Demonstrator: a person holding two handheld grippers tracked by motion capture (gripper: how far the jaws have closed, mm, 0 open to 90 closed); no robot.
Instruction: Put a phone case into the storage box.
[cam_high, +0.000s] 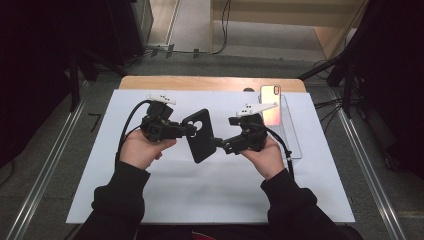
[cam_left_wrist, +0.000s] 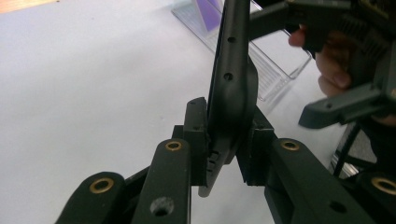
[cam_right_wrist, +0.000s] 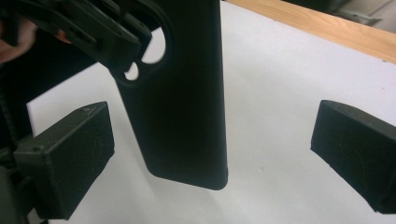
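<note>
A black phone case (cam_high: 199, 136) hangs edge-up above the white sheet, camera cut-out toward the left. My left gripper (cam_high: 191, 130) is shut on its upper end. In the left gripper view the two pads clamp the case (cam_left_wrist: 232, 74) from both sides at the gripper (cam_left_wrist: 224, 140). My right gripper (cam_high: 220, 145) is open at the case's lower right edge. In the right gripper view its pads (cam_right_wrist: 70, 158) stand wide apart, and the case (cam_right_wrist: 182, 102) hangs between them untouched, nearer the left pad. The left gripper's fingers (cam_right_wrist: 102, 37) show on the case by the cut-out.
A phone (cam_high: 270, 105) with a pinkish back leans on a clear plastic stand (cam_high: 292, 135) at the back right. The white sheet (cam_high: 210, 195) covers most of the wooden table (cam_high: 210, 83). Metal rails run along both sides of the table.
</note>
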